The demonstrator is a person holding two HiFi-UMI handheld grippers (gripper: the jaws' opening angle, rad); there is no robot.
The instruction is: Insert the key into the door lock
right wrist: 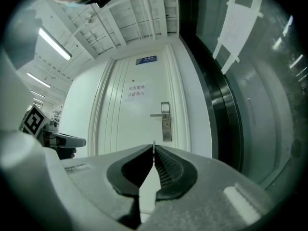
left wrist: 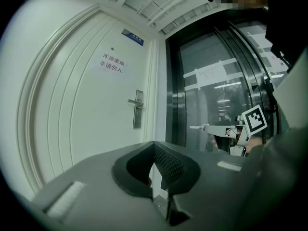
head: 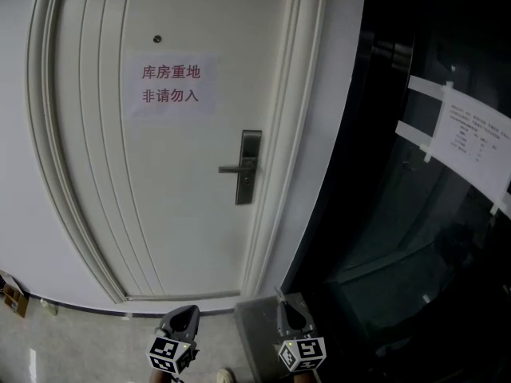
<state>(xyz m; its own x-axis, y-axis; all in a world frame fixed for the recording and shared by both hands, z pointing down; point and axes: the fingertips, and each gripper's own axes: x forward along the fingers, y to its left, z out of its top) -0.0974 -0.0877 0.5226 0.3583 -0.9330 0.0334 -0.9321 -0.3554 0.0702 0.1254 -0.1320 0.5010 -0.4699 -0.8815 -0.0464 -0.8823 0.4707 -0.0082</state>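
My right gripper has its jaws pinched on the key, well short of the door lock. My left gripper, jaws together and empty, is equally far from that lock.

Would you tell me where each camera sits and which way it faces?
Head view: on the person's head, looking steeply down at the door and lock plate; left gripper and right gripper at bottom.
Left gripper view: on the left gripper, facing the door; own shut jaws below, right gripper with the key at right.
Right gripper view: on the right gripper, facing the door; jaws shut on the key, left gripper at left.
Shared: all show the lock plate.
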